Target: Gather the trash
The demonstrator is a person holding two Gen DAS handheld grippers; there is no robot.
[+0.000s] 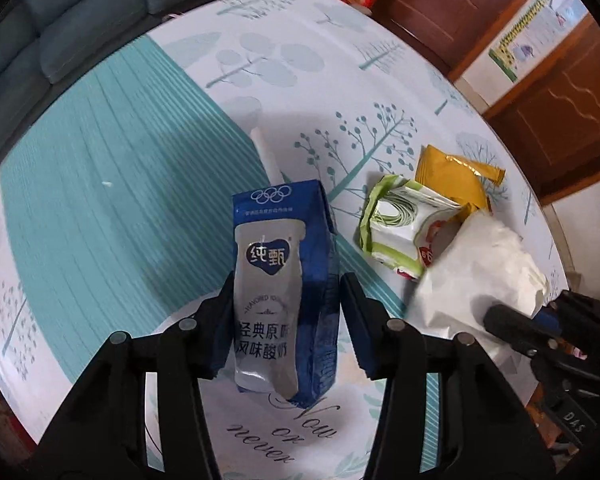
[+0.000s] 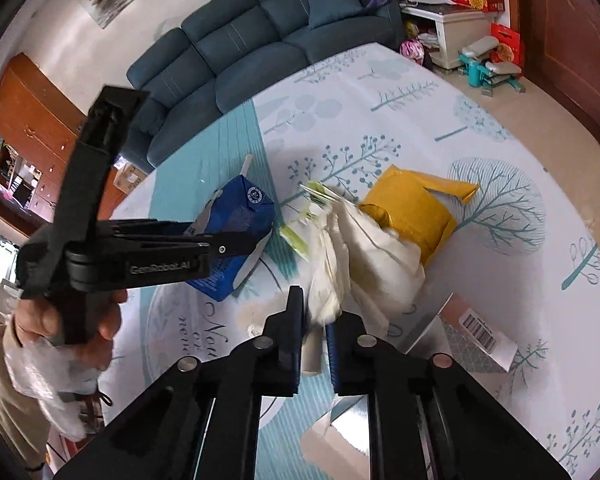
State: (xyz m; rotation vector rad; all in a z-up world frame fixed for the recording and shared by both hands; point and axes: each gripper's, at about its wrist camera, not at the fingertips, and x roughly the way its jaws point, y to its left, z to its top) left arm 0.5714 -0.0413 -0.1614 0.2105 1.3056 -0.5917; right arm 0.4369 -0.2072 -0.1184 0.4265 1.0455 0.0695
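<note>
A blue yogurt carton (image 1: 284, 272) with a white straw (image 1: 264, 152) sits on the tree-print tablecloth (image 1: 100, 208). My left gripper (image 1: 286, 280) straddles it, both pads against its sides. The right wrist view shows this gripper (image 2: 236, 244) around the same carton (image 2: 240, 216), with a person's hand (image 2: 80, 320) on its handle. My right gripper (image 2: 314, 312) is shut on crumpled white paper (image 2: 364, 256), which hangs over the other litter. In the left wrist view it (image 1: 512, 324) shows at the right, holding the paper (image 1: 480, 264).
A green-and-white wrapper (image 1: 396, 228) and a yellow packet (image 1: 452, 176) lie under the paper, to the right of the carton. A silvery pack with a barcode (image 2: 476, 328) lies near the right gripper. A dark blue sofa (image 2: 240, 52) stands beyond the table's far edge.
</note>
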